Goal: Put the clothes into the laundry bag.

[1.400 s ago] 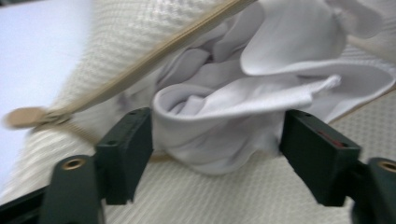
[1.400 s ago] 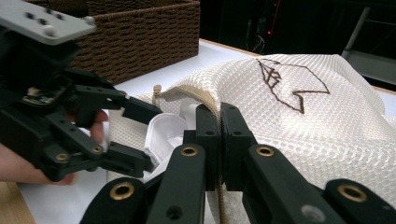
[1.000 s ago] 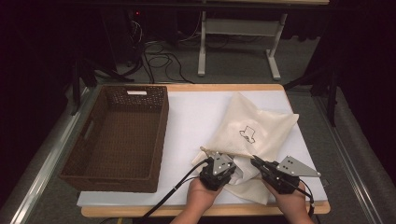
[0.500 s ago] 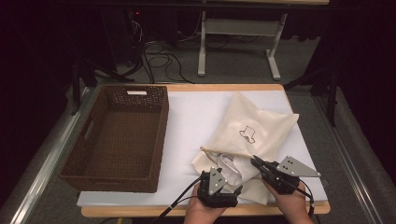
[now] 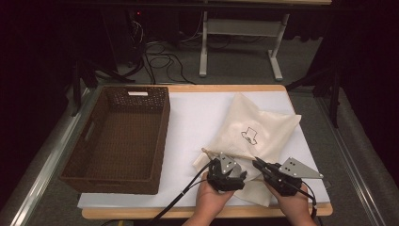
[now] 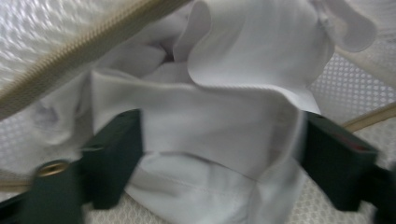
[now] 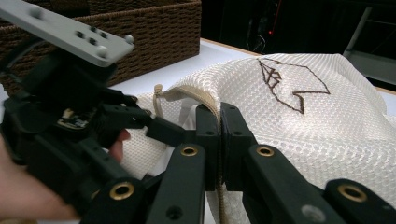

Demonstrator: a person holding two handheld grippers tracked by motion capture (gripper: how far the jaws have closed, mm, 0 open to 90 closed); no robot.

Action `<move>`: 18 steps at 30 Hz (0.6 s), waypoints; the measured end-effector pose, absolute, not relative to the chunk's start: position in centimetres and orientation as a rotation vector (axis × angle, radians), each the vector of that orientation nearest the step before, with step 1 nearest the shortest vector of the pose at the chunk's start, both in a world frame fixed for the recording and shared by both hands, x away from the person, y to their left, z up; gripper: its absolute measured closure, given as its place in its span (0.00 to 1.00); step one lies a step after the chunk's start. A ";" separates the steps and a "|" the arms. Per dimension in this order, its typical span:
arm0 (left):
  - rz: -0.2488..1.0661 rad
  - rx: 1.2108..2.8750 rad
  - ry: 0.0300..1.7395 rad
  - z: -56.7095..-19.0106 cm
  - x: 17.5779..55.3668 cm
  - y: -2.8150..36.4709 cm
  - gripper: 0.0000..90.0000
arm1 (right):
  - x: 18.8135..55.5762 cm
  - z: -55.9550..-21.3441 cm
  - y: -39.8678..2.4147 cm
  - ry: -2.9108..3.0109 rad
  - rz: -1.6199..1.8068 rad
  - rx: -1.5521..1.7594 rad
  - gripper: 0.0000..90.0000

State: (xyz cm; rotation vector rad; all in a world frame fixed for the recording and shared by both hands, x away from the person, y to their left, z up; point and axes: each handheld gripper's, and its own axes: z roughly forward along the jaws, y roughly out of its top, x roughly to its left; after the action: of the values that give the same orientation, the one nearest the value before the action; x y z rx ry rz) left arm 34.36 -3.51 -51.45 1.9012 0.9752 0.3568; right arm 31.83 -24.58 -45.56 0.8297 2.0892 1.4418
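Nearest the person, two hands come in over the front edge of the counter [image 5: 141, 203], each wrapped around a black claw with a grey three-cornered plate on top. The left claw [image 5: 230, 170] points forward and down into the mouth of the mesh bag [image 5: 263, 127]. In the left gripper view its two blocky black jaws stand apart on either side of a fold of smooth white cloth [image 6: 219, 126] with a stitched hem. The jaws have just been closing, and the cloth lies between them, but whether the pads press on it I cannot tell. A beige zip [image 6: 84, 51] runs slantwise above the cloth, its teeth fine and ribbed.

The right claw [image 5: 258, 165] lies low and nearly level, aimed to the left and forward. In the right gripper view its jaws are pressed together on the bag's beige zip edge, pinching it between flat pads, with brass rivets on the linkages.

The bag is cream, a soft honeycomb mesh, pillow-shaped and puffed, with a dark stitched outline figure [image 5: 249, 135] on its top face. It lies on the right half of the counter's white sheet, its near corner at the two claws.

Farther left stands a dark brown woven basket [image 5: 89, 162], rectangular, deep, with a handle slot in its side and a small pale label [image 5: 137, 93] at its far rim.
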 end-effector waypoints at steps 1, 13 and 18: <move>0.347 1.910 0.960 -51.6 34.5 -3.5 0.48 | 31.8 -45.5 -24.6 2.088 1.440 0.830 0.99; 0.400 1.934 0.950 -51.6 35.6 -3.5 0.78 | 31.8 -45.5 -24.8 2.084 1.447 0.831 0.99; 0.408 1.898 0.931 -51.1 34.0 -2.7 0.50 | 31.8 -45.5 -24.8 2.084 1.441 0.832 0.99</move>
State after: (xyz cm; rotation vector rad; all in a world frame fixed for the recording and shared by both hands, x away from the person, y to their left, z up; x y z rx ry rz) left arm 34.03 -2.68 -51.14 1.8983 0.9310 0.4079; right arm 31.81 -24.75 -45.51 0.8317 2.0844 1.4414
